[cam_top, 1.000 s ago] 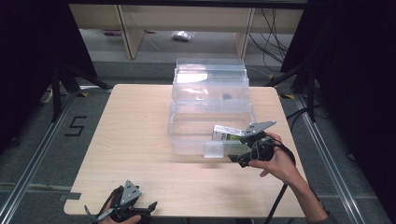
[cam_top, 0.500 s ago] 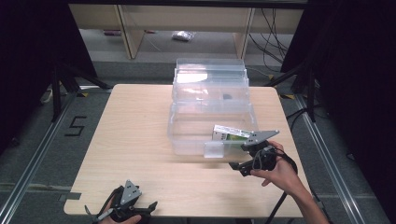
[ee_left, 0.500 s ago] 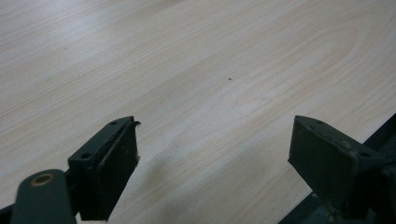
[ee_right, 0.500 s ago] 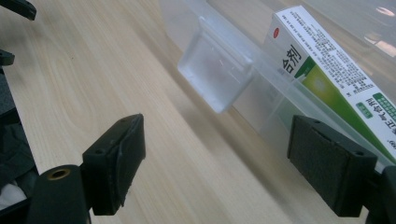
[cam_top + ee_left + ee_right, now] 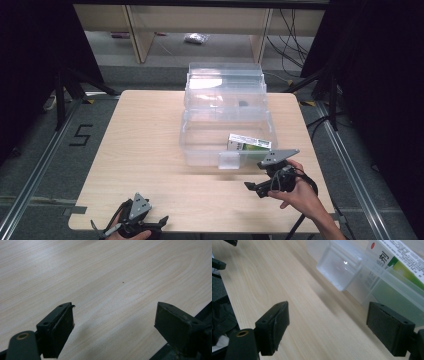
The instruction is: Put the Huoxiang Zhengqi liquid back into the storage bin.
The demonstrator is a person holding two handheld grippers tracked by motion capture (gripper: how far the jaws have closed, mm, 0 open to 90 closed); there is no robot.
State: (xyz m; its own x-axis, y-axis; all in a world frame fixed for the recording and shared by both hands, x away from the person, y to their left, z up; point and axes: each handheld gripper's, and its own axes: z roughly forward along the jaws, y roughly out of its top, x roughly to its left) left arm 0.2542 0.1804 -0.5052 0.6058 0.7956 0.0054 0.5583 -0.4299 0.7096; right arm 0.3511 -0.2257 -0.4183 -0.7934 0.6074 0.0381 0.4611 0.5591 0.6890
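Looking from the high view, I see the box [image 5: 248, 143] lying in the bin [image 5: 200, 150] near the tabletop's right edge, right gripper [image 5: 256, 187] just before it, left gripper [image 5: 152, 224] at the front edge. Both gripper views show jaws apart, empty. I would keep clear of the latch [image 5: 340, 271].

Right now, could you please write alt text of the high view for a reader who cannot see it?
A clear plastic box holding a green and white carton stands on a wooden table. The right gripper hovers open just before it, and the left gripper rests at the table's near edge.
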